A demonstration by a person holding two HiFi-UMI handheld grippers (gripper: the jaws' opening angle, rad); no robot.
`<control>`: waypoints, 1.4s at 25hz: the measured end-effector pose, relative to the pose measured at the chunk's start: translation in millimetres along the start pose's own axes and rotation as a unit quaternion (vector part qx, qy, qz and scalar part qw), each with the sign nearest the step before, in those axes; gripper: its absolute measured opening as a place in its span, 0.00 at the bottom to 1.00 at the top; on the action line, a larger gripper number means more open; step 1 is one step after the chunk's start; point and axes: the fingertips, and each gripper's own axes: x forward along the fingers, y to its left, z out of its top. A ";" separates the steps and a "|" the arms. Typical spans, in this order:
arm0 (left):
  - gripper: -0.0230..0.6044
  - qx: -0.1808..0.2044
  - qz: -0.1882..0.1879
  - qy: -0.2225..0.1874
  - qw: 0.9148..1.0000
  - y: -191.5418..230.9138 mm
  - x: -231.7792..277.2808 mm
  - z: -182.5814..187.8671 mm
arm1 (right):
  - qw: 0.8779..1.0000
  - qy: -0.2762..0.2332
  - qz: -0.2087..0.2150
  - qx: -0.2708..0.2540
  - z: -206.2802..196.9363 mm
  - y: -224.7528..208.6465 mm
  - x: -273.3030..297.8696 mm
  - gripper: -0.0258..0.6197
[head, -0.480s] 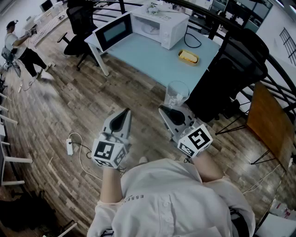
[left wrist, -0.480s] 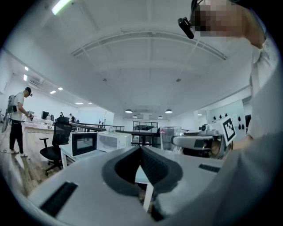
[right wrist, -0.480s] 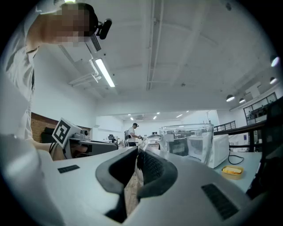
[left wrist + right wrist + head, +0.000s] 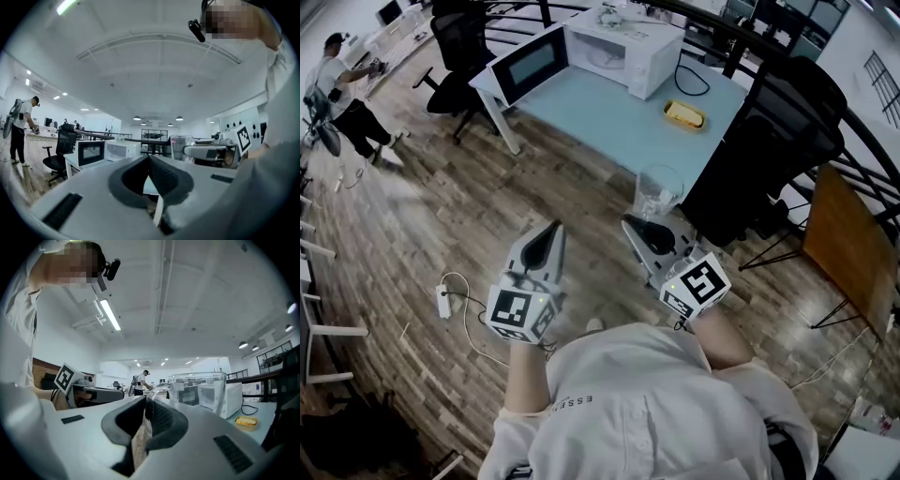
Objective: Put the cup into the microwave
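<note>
A clear glass cup (image 4: 659, 192) with a handle hangs in the air above the wood floor, just off the near corner of the light blue table (image 4: 614, 127). My right gripper (image 4: 631, 224) is shut on the cup's handle; in the right gripper view the cup (image 4: 198, 392) stands just past the gripper's tip (image 4: 146, 402). My left gripper (image 4: 553, 229) is shut and empty, held beside the right one. The white microwave (image 4: 623, 52) sits at the table's far end, its door (image 4: 530, 64) swung open to the left.
A yellow dish (image 4: 682, 114) lies on the table near the microwave's black cable (image 4: 694, 80). A black office chair (image 4: 773, 141) stands right of the table. A power strip (image 4: 442, 300) with a cord lies on the floor. A person (image 4: 337, 94) stands far left.
Both grippers and the cup hold the same places. The person far off at the left has shifted slightly.
</note>
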 end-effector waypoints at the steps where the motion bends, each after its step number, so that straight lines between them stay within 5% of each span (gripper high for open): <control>1: 0.04 0.001 -0.002 0.000 1.000 2.7 -0.9 -0.9 | 1.000 0.001 -0.001 0.003 -1.1 1.1 2.8 0.08; 12: 0.04 0.012 -0.020 0.017 1.000 65.7 -34.8 -12.6 | 0.999 0.010 -0.030 0.013 -9.5 23.9 58.0 0.08; 21: 0.04 -0.008 0.023 0.016 1.000 136.6 -33.7 -26.8 | 0.999 0.029 0.002 0.024 -33.1 28.2 126.4 0.08; 27: 0.04 0.002 0.058 0.023 0.998 200.3 15.9 -30.6 | 0.999 0.020 0.033 0.034 -46.8 -19.7 193.0 0.08; 35: 0.04 0.016 0.067 0.022 0.997 292.2 142.0 1.7 | 0.999 -0.003 0.027 0.041 -28.2 -141.8 299.3 0.08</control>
